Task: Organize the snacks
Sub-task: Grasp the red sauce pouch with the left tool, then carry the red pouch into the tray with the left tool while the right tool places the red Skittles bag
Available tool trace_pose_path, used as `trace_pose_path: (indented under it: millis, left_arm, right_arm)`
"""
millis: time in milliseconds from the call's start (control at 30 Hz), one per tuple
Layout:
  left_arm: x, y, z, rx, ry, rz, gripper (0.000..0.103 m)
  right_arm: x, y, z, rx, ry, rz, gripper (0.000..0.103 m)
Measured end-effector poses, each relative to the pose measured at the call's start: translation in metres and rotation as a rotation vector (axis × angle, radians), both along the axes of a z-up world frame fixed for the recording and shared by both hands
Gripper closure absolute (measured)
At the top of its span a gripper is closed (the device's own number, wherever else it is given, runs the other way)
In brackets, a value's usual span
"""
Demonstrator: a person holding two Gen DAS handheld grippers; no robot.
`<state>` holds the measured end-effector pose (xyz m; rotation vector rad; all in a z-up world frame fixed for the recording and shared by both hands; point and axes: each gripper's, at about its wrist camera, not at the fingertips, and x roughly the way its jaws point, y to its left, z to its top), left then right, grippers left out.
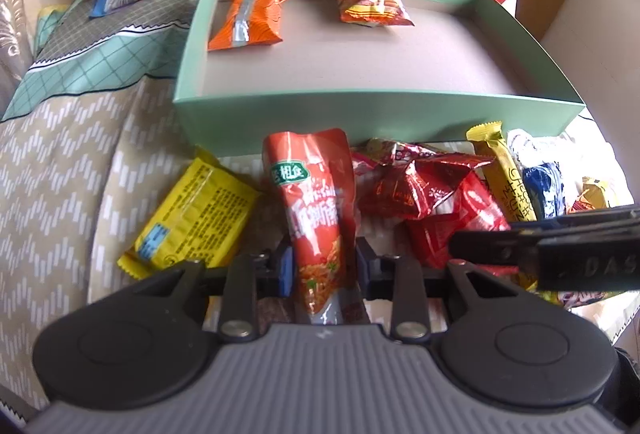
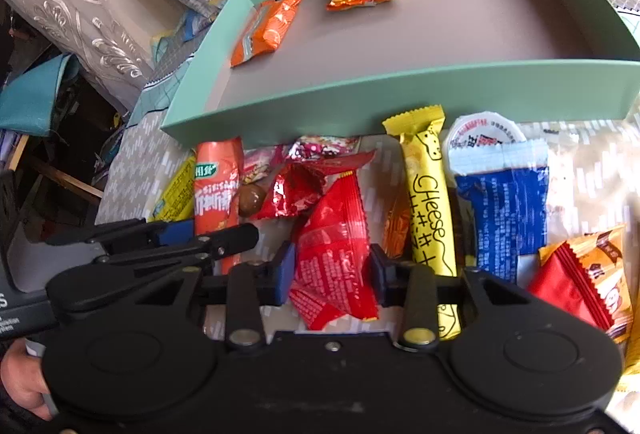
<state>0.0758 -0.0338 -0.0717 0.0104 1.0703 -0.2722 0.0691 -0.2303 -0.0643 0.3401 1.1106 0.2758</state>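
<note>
Blue packet point(image 2: 506, 218) clear right view only.

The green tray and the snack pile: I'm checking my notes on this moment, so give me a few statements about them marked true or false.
1. The green tray holds two packets. True: an orange packet and a striped orange-yellow snack bag.
2. The left gripper is closed on the yellow "Cheese" bar. False: its pads pinch a tall orange-red pouch.
3. The right gripper grips a red packet. True.
4. The blue packet lies inside the tray. False: it lies outside, in front of the near wall.
5. The yellow packet lies left of the pouch. True.
</note>
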Motion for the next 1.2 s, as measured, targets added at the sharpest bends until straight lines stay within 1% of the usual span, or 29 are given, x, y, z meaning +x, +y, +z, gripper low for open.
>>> trace_pose_path:
  millis: [167, 267, 300, 333, 400, 467, 533, 633, 667, 700, 833, 867, 900, 933, 967, 1000, 1033, 1067, 1100, 1133, 1167, 1200]
  left_arm:
    - [-0.006, 0.003, 0.013, -0.027, -0.008, 0.005, 0.073]
    - [-0.008, 0.003, 0.024, -0.048, -0.019, 0.003, 0.073]
    - [-0.009, 0.003, 0.028, -0.052, -0.023, 0.001, 0.073]
    - [-0.009, 0.001, 0.032, -0.056, -0.029, -0.002, 0.073]
    - [-0.007, 0.0, 0.039, -0.067, -0.035, -0.005, 0.073]
    - [-0.004, -0.001, 0.044, -0.077, -0.042, -0.009, 0.073]
    - [-0.002, -0.003, 0.044, -0.068, -0.047, -0.006, 0.073]
    - [-0.001, -0.001, 0.038, -0.066, -0.029, 0.008, 0.073]
    - [-0.001, 0.001, 0.036, -0.066, -0.023, 0.015, 0.073]
    - [-0.001, 0.004, 0.033, -0.066, -0.016, 0.024, 0.073]
    - [-0.001, 0.015, 0.029, -0.07, -0.004, 0.045, 0.073]
    - [-0.001, 0.017, 0.029, -0.071, -0.005, 0.048, 0.073]
    - [-0.001, 0.019, 0.03, -0.073, -0.006, 0.051, 0.072]
    - [0.0, 0.022, 0.031, -0.076, -0.007, 0.057, 0.072]
    - [0.001, 0.025, 0.031, -0.078, -0.007, 0.063, 0.072]
    - [0.001, 0.027, 0.032, -0.081, -0.007, 0.069, 0.072]
    - [0.002, 0.03, 0.032, -0.084, -0.007, 0.076, 0.072]
    - [0.003, 0.033, 0.032, -0.087, -0.007, 0.082, 0.072]
    - [0.003, 0.036, 0.032, -0.091, -0.007, 0.09, 0.072]
    - [0.004, 0.038, 0.032, -0.095, -0.006, 0.098, 0.072]
    - [0.004, 0.041, 0.032, -0.097, -0.006, 0.104, 0.072]
    - [0.005, 0.043, 0.031, -0.098, -0.005, 0.11, 0.072]
  right_arm:
    - [-0.005, -0.008, 0.012, 0.022, -0.017, -0.007, 0.068]
    - [-0.009, -0.014, 0.019, 0.055, -0.028, -0.015, 0.069]
    - [-0.01, -0.016, 0.023, 0.066, -0.036, -0.017, 0.082]
    - [-0.01, -0.018, 0.026, 0.075, -0.04, -0.02, 0.089]
    - [-0.01, -0.024, 0.033, 0.084, -0.058, -0.031, 0.089]
    - [-0.009, -0.027, 0.036, 0.06, -0.074, -0.033, 0.089]
    - [-0.007, -0.028, 0.034, 0.059, -0.055, -0.024, 0.089]
    - [-0.009, -0.023, 0.028, 0.047, -0.041, -0.001, 0.087]
    - [-0.009, -0.022, 0.025, 0.046, -0.033, 0.001, 0.082]
    - [-0.011, -0.019, 0.022, 0.046, -0.027, 0.005, 0.074]
    - [-0.012, -0.009, 0.013, 0.025, -0.023, 0.034, 0.074]
    - [-0.011, -0.007, 0.012, 0.022, -0.026, 0.04, 0.072]
    - [-0.01, -0.004, 0.012, 0.014, -0.032, 0.05, 0.064]
    - [-0.009, 0.0, 0.012, -0.002, -0.041, 0.06, 0.058]
    - [-0.007, 0.005, 0.013, -0.018, -0.054, 0.076, 0.047]
    - [-0.006, 0.01, 0.014, -0.033, -0.065, 0.095, 0.041]
    - [-0.005, 0.015, 0.015, -0.044, -0.074, 0.123, 0.041]
    - [-0.005, 0.023, 0.016, -0.052, -0.08, 0.158, 0.038]
    - [-0.006, 0.029, 0.016, -0.062, -0.088, 0.191, 0.031]
    - [-0.007, 0.036, 0.016, -0.077, -0.1, 0.22, 0.027]
    - [-0.008, 0.042, 0.016, -0.098, -0.117, 0.251, 0.025]
    - [-0.009, 0.047, 0.015, -0.12, -0.132, 0.281, 0.025]
